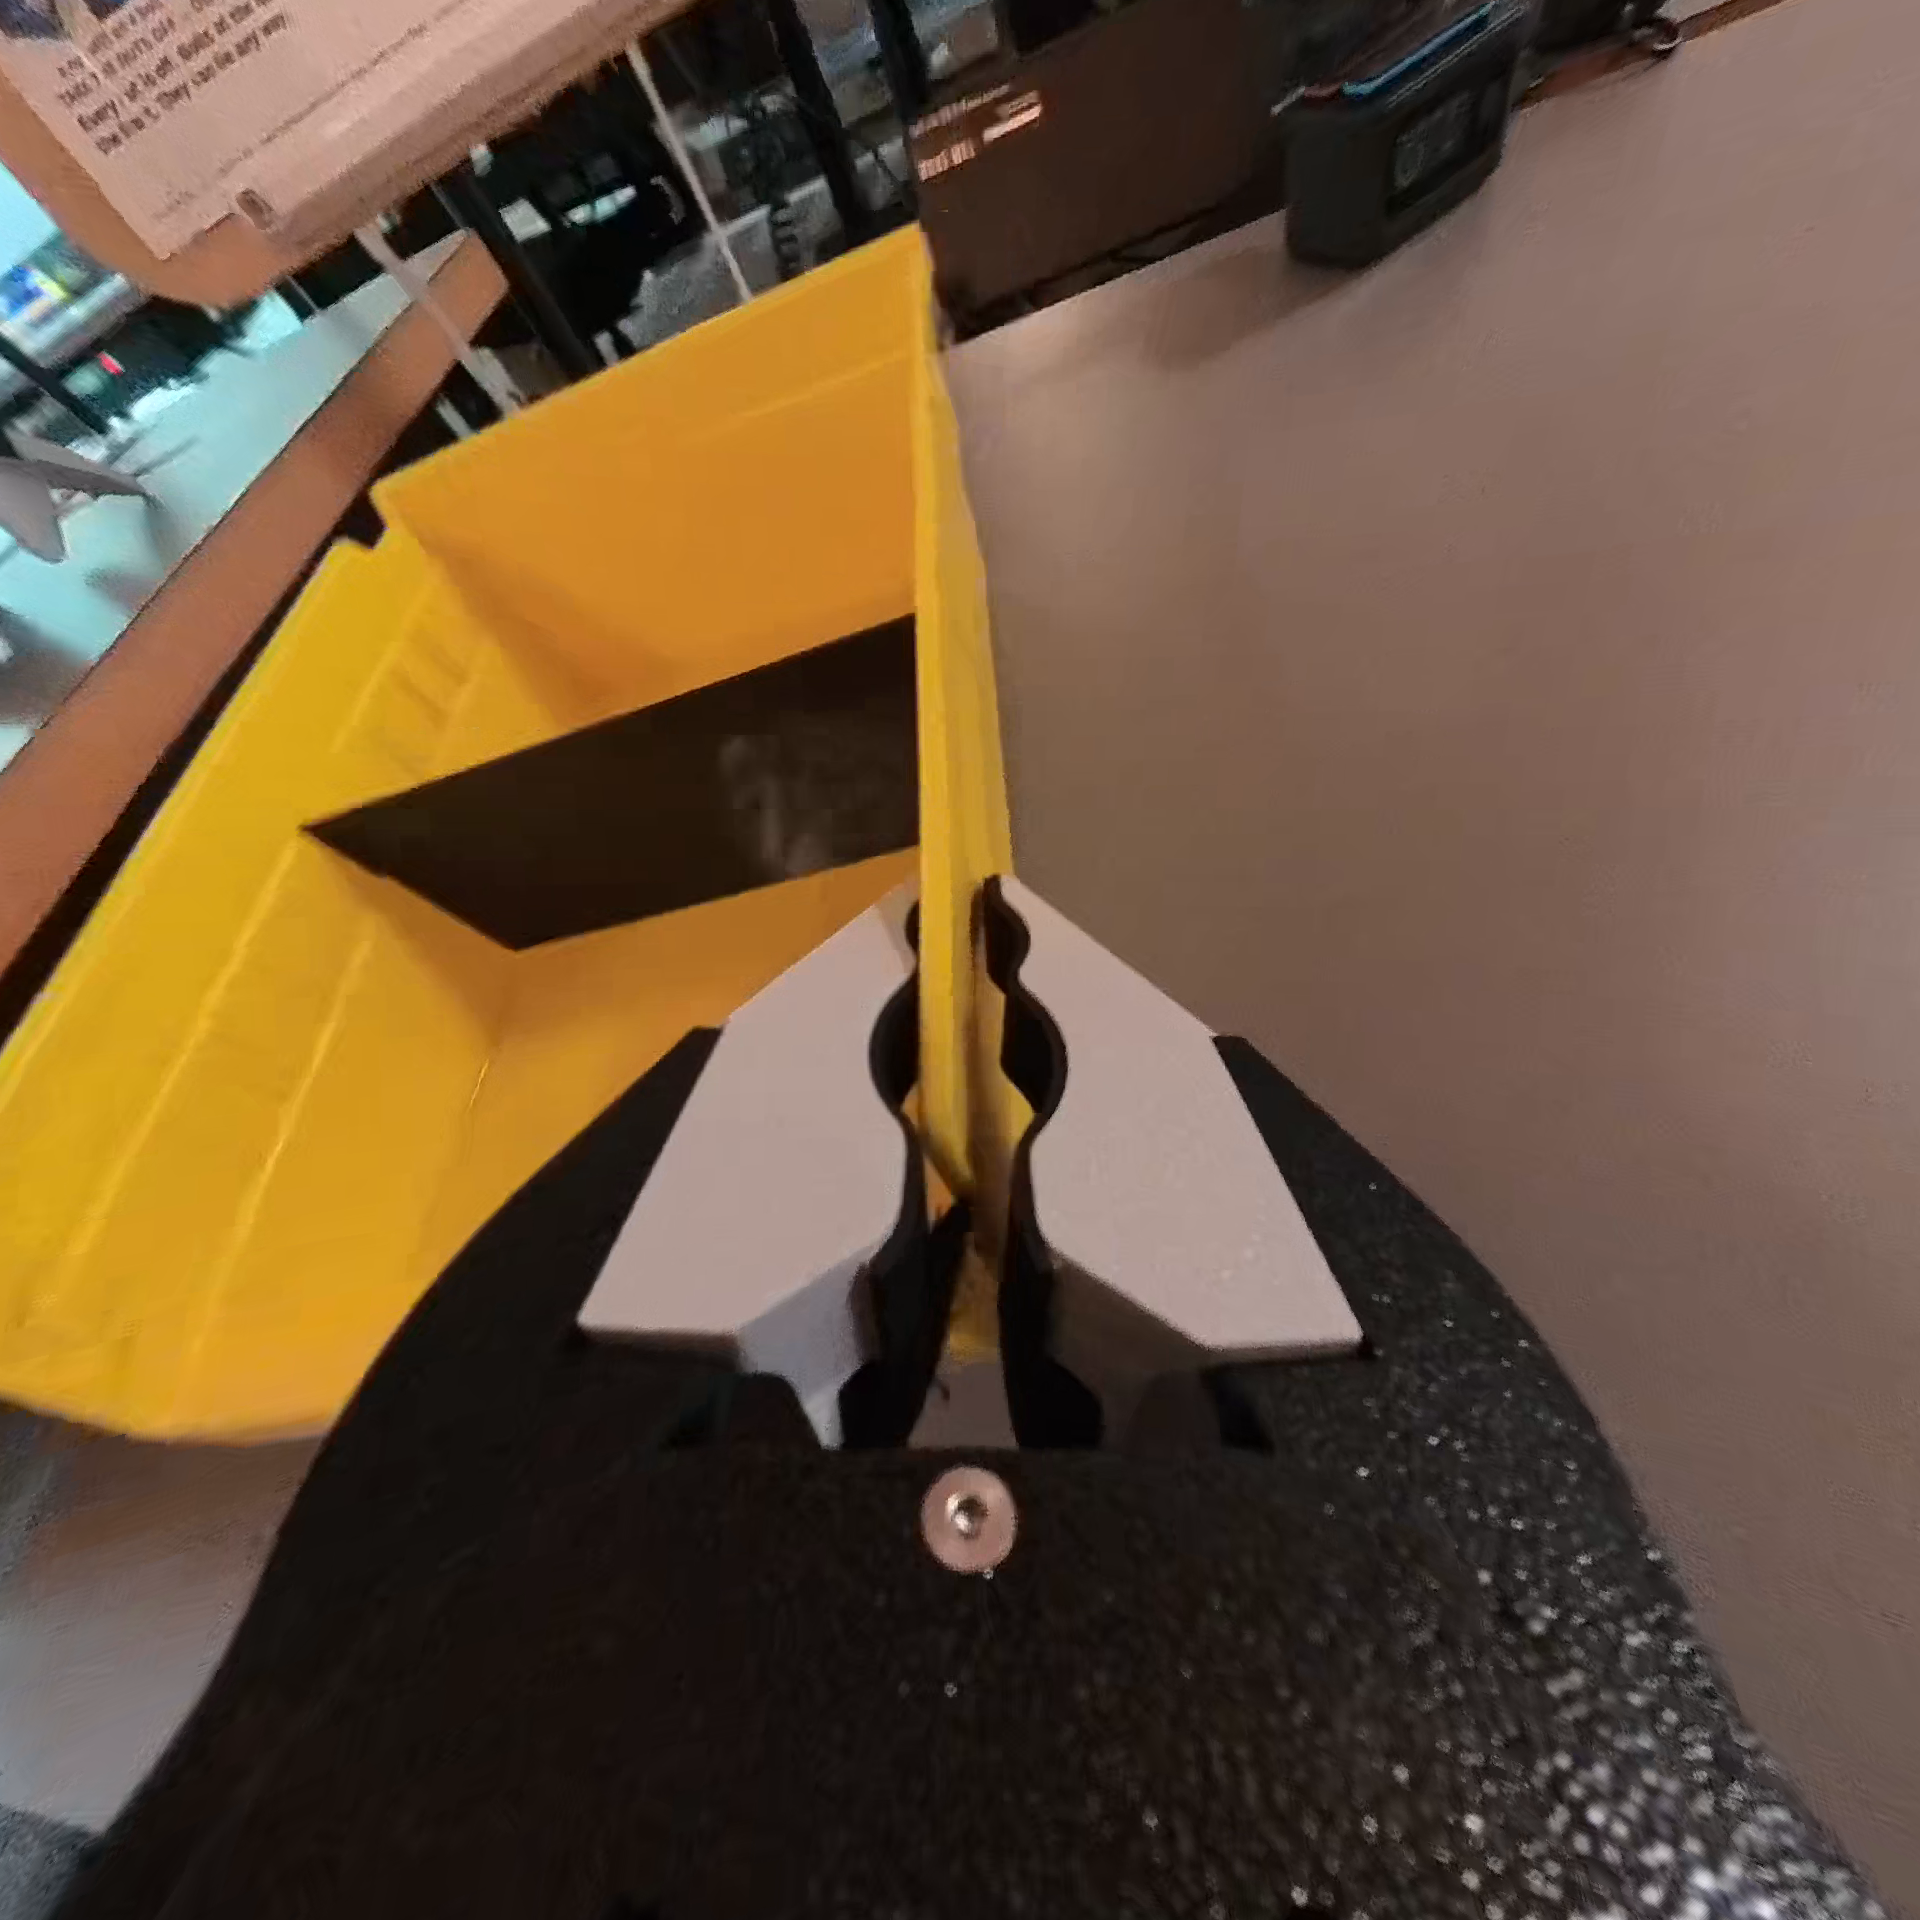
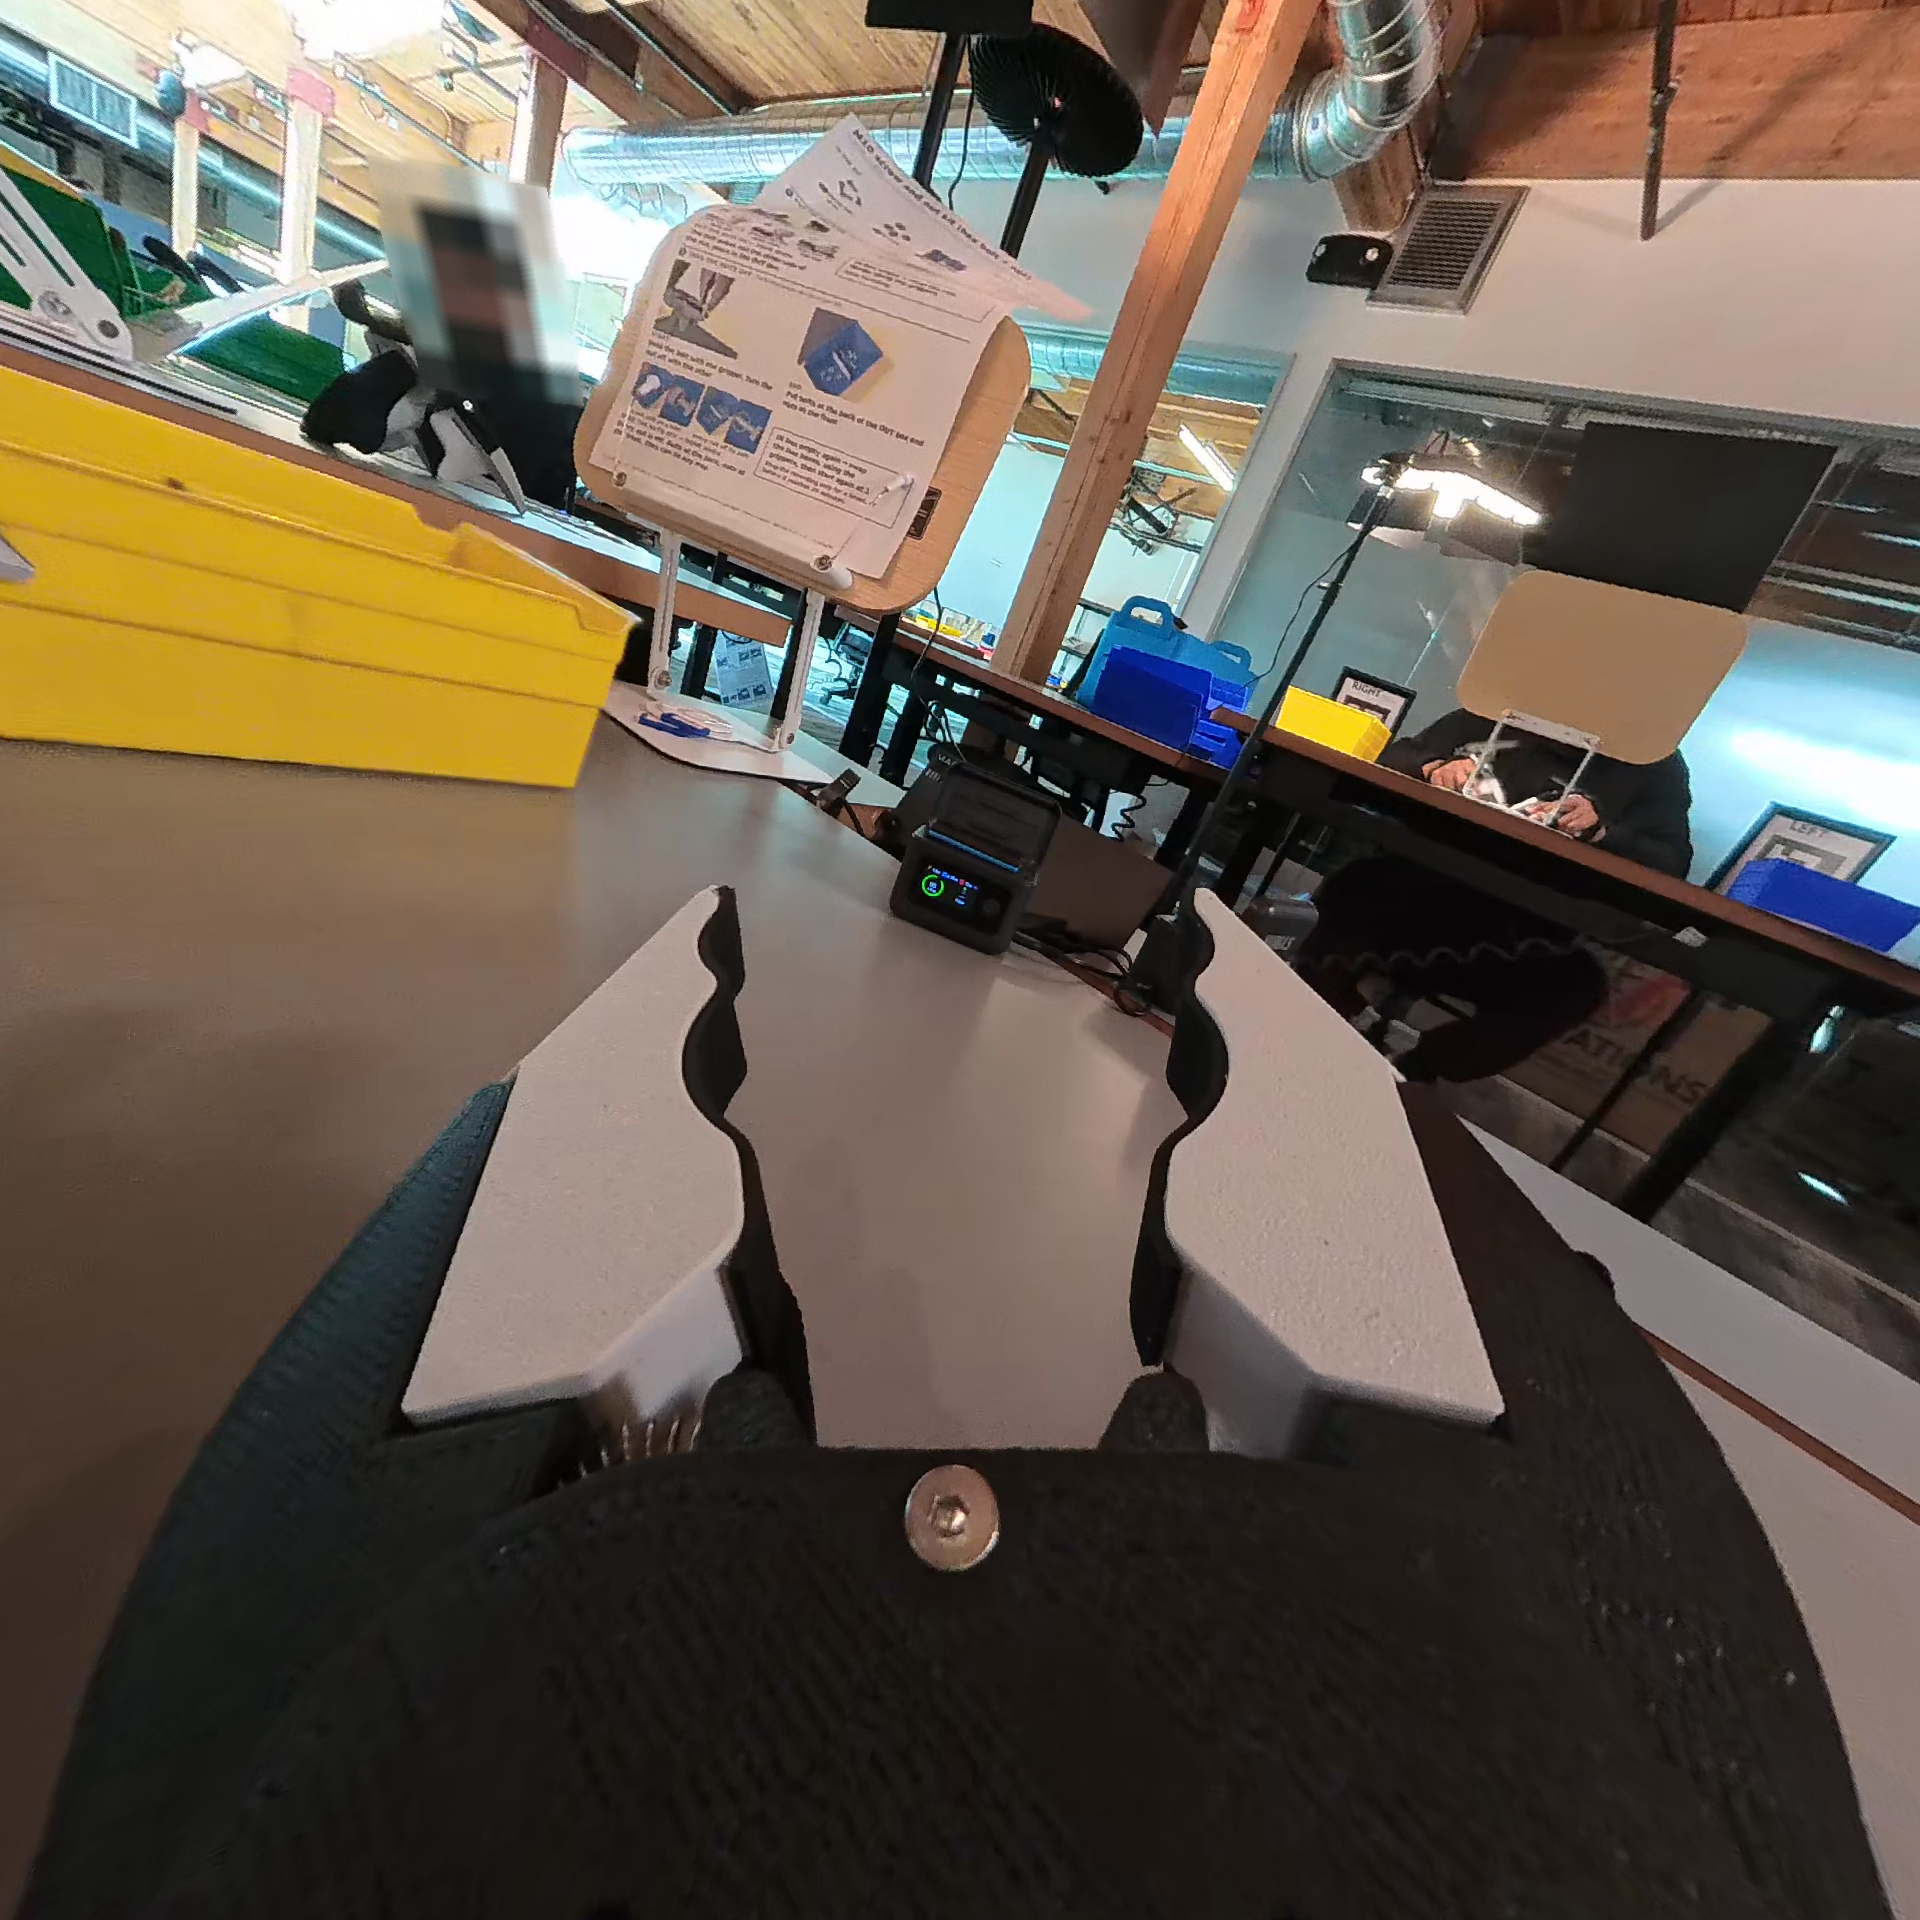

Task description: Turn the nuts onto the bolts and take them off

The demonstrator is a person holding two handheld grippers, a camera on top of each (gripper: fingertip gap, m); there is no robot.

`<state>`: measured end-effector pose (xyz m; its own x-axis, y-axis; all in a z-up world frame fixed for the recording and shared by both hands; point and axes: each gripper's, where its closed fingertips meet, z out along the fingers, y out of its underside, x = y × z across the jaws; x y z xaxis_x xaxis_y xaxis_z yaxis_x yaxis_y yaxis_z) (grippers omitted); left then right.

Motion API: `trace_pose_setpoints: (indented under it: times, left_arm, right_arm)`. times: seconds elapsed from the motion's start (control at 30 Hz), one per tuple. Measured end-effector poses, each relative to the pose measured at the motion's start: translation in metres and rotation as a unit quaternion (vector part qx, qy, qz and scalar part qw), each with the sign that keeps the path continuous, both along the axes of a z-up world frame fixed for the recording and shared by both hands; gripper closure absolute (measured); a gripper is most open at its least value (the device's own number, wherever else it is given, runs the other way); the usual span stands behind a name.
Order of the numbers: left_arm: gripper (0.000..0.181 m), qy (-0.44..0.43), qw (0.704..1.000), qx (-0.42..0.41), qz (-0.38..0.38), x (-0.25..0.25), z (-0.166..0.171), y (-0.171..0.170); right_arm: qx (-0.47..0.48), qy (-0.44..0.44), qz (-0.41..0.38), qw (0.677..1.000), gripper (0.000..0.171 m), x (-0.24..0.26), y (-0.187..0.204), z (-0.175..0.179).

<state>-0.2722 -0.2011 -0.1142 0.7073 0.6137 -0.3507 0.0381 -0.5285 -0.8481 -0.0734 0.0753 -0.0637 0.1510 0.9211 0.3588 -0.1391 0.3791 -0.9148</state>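
A yellow bin (image 1: 520,644) stands on the table, split by a black divider (image 1: 623,821). My left gripper (image 1: 951,894) is shut on the bin's right side wall (image 1: 961,727); both pads press on the thin yellow wall. A blurred grey shape (image 1: 779,790) lies behind the divider; I cannot tell what it is. My right gripper (image 2: 961,899) is open and empty, low over the table (image 2: 260,987). The yellow bin (image 2: 291,665) shows at the left of the right wrist view. No nut or bolt shows plainly.
A small black device with a lit screen (image 2: 971,868) sits at the table's far edge, also in the left wrist view (image 1: 1392,156). An instruction sheet on a stand (image 2: 800,416) stands behind the bin. A person sits at another table (image 2: 1558,790) far right. One gripper's finger ends stand about 35 centimeters off the other's.
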Motion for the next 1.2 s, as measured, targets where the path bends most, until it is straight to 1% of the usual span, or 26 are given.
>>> trace_pose_setpoints:
  times: [0.1, 0.23, 0.4, 0.6, 0.67, 0.73, 0.77, 0.83, 0.9, 0.93, 0.97, 1.0, 1.03, 1.07, 1.1, 1.13, 1.17, 1.2]
  left_arm:
    - [0.178, 0.057, 0.998, -0.011, 0.024, 0.004, 0.001, 0.0]
    - [0.178, 0.121, 0.992, -0.027, 0.012, 0.017, 0.003, 0.003]
    - [0.178, 0.201, 0.978, -0.052, 0.001, 0.033, 0.004, 0.01]
    - [0.178, 0.261, 0.962, -0.072, -0.017, 0.043, 0.01, 0.018]
    - [0.178, 0.266, 0.962, -0.065, -0.019, 0.045, 0.014, 0.021]
    - [0.178, 0.257, 0.965, -0.048, -0.022, 0.046, 0.018, 0.026]
    - [0.178, 0.252, 0.966, -0.04, -0.025, 0.047, 0.019, 0.028]
    - [0.178, 0.247, 0.968, -0.031, -0.032, 0.049, 0.02, 0.031]
    - [0.178, 0.243, 0.969, -0.027, -0.036, 0.049, 0.02, 0.034]
    - [0.178, 0.239, 0.97, -0.023, -0.038, 0.049, 0.02, 0.036]
    - [0.178, 0.234, 0.971, -0.018, -0.039, 0.049, 0.02, 0.037]
    - [0.178, 0.226, 0.973, -0.013, -0.042, 0.048, 0.02, 0.038]
    - [0.178, 0.218, 0.975, -0.007, -0.044, 0.048, 0.021, 0.038]
    - [0.178, 0.212, 0.976, -0.001, -0.047, 0.047, 0.022, 0.039]
    - [0.177, 0.205, 0.977, 0.007, -0.05, 0.048, 0.023, 0.039]
    - [0.177, 0.201, 0.978, 0.014, -0.052, 0.048, 0.026, 0.04]
    - [0.178, 0.187, 0.981, 0.026, -0.049, 0.047, 0.027, 0.041]
    - [0.178, 0.176, 0.983, 0.034, -0.049, 0.046, 0.027, 0.041]
  right_arm:
    - [-0.001, 0.0, 0.0, 1.0, 0.089, 0.0, -0.001, 0.0]
    - [-0.003, 0.0, 0.003, 1.0, 0.089, -0.001, -0.002, 0.001]
    - [-0.002, -0.001, 0.005, 1.0, 0.09, -0.002, -0.003, 0.001]
    - [-0.003, -0.002, 0.006, 1.0, 0.091, -0.001, -0.003, 0.001]
    - [-0.005, -0.008, -0.001, 1.0, 0.093, 0.0, -0.002, 0.001]
    - [-0.031, -0.023, -0.019, 0.999, 0.095, -0.001, 0.005, 0.0]
    - [-0.062, -0.036, -0.022, 0.997, 0.095, 0.002, 0.004, 0.006]
    - [-0.121, -0.047, -0.012, 0.991, 0.094, 0.018, -0.008, 0.034]
    - [-0.136, -0.06, 0.004, 0.989, 0.094, 0.044, -0.016, 0.072]
    - [-0.13, -0.07, 0.0, 0.989, 0.096, 0.061, -0.011, 0.088]
    - [-0.124, -0.077, -0.024, 0.989, 0.099, 0.082, 0.005, 0.102]
    - [-0.122, -0.08, -0.069, 0.987, 0.098, 0.107, 0.032, 0.113]
    - [-0.125, -0.09, -0.125, 0.98, 0.099, 0.136, 0.065, 0.117]
    - [-0.134, -0.114, -0.189, 0.966, 0.099, 0.171, 0.102, 0.112]
    - [-0.149, -0.149, -0.256, 0.944, 0.099, 0.208, 0.138, 0.1]
    - [-0.176, -0.191, -0.311, 0.914, 0.099, 0.247, 0.167, 0.081]
    - [-0.215, -0.239, -0.354, 0.878, 0.098, 0.285, 0.189, 0.057]
    - [-0.251, -0.281, -0.392, 0.839, 0.093, 0.321, 0.203, 0.035]
